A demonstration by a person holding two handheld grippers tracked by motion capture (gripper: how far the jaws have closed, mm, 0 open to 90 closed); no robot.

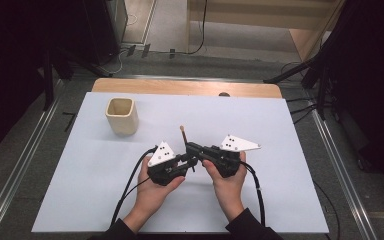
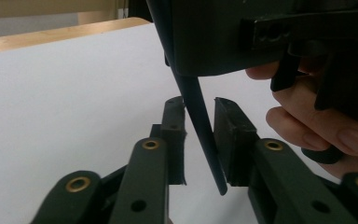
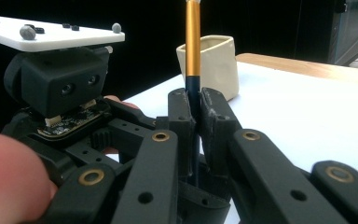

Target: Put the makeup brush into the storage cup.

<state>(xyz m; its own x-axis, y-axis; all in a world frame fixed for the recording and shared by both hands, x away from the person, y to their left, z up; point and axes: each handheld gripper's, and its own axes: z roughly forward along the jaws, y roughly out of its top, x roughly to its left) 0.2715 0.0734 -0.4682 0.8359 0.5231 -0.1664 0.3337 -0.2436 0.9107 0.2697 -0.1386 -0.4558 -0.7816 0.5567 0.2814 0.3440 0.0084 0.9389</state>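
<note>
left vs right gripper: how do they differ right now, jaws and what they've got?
1. The right gripper has its jaws closed on the brush, held upright; the left gripper has its jaws apart, with the brush's dark handle end between them, touching neither as far as shows.
2. From above, the right gripper points left and the left gripper points right, tips meeting.

Shared: both black, hand-held, each with a white plate on top.

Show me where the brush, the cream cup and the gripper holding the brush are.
brush [image 3: 192, 46]: right gripper view, gold band of its handle.
cream cup [image 1: 122, 116]: high view, front wall.
right gripper [image 3: 193, 109]: right gripper view, between its fingertips, clamped on the brush.
</note>
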